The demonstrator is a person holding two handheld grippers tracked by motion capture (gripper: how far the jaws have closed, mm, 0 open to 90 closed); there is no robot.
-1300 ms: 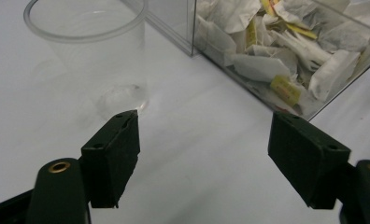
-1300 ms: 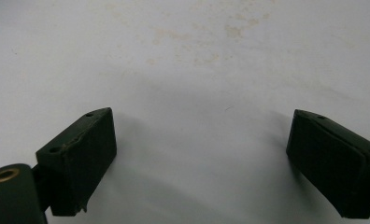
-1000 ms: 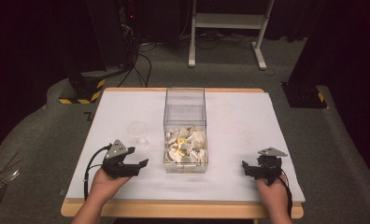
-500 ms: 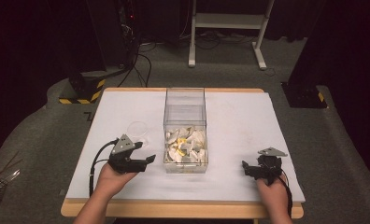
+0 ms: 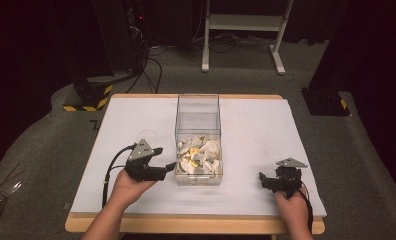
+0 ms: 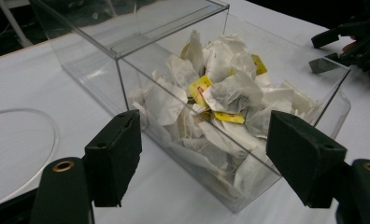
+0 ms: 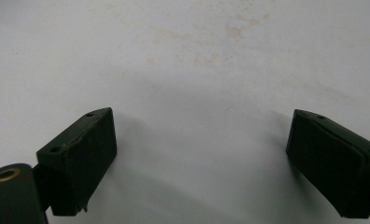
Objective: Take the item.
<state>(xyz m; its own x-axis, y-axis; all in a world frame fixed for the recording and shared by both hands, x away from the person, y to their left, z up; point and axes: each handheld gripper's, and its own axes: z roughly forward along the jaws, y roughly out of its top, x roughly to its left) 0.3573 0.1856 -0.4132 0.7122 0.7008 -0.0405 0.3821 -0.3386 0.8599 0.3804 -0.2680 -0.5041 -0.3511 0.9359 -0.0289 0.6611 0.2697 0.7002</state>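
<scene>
Just ahead of left gripper (image 6: 204, 156), jaws spread wide, w/ nothing held: clear plastic box (image 6: 127, 70) of crumpled white tea bags (image 6: 220, 93). Right gripper (image 7: 199, 163) also released, over white tabletop (image 7: 197, 56).

Black fingers (image 6: 113, 158), brass rivets, grey 3-cornered plates.

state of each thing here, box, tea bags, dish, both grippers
box: clear, open-topped, upright on the table, part full
tea bags: heaped loose in the near end of the box
dish: clear, empty, flat on the table beside the box
left gripper: open, jaws aimed at the box, holding nothing
right gripper: open, low over bare table, holding nothing
table: white top, faint stains near the right gripper
</scene>
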